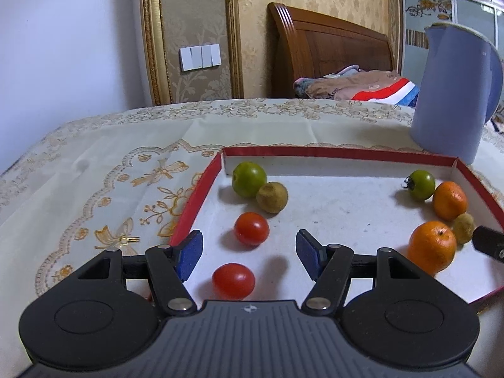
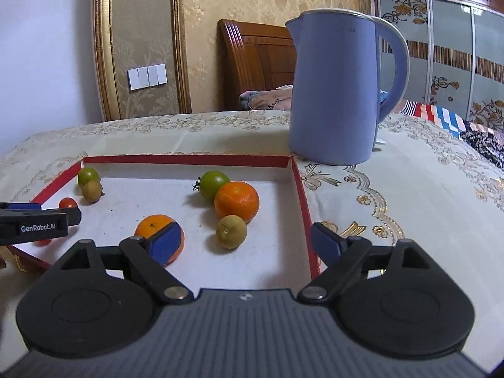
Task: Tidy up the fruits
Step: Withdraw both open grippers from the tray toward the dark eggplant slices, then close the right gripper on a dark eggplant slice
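A red-rimmed white tray [image 1: 315, 151] holds the fruit. In the left wrist view my left gripper [image 1: 249, 252] stands open over the tray's left part. One red tomato [image 1: 233, 280] lies loose between its fingers and another [image 1: 251, 228] just ahead. A green tomato [image 1: 249, 179] and a brownish fruit [image 1: 272, 197] sit beyond. In the right wrist view my right gripper [image 2: 247, 245] is open wide, with nothing pressed. Its left pad covers part of an orange [image 2: 151, 227]. A small brownish fruit [image 2: 231, 231], a second orange [image 2: 237, 201] and a green tomato [image 2: 214, 184] lie ahead.
A blue kettle [image 2: 334, 94] stands on the embroidered tablecloth [image 1: 94, 173] just behind the tray's right corner. My right finger hangs over the tray's right rim [image 2: 302, 195]. A wooden bed headboard and bedding lie beyond the table.
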